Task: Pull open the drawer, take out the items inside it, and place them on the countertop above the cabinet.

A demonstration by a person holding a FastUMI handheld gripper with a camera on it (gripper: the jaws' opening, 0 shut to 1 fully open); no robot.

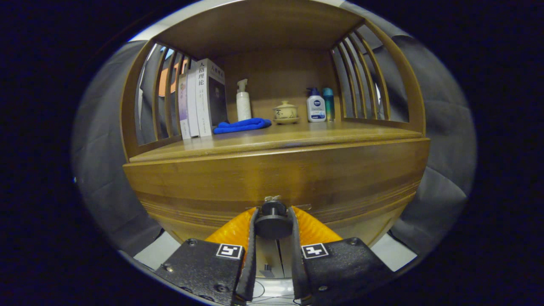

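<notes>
The hand-held gripper (273,229), black-bodied with orange finger backs, has its two fingers drawn in narrow around the small round black knob (273,221) of the drawer, one pad on each side of it, and both appear to press on it. That knob sits at the middle of the wide wooden drawer front (276,178), which looks closed and flush with the cabinet.

The knob is hard and smooth, so it could slip out of the pads if the pull goes off-axis. The best hold is behind its flared head, on the narrower stem. The drawer itself looks stiff and fairly heavy, so I expect it to want a straight, steady pull.

Above the drawer front lies the polished wooden worktop (297,138), where the items are to go. On it, above the knob and further back, stand several upright books (202,100), a white pump bottle (243,102), a folded blue cloth (242,125), a small lidded ceramic cup (285,112), a white lotion bottle (316,106) and a teal bottle (328,104).
</notes>
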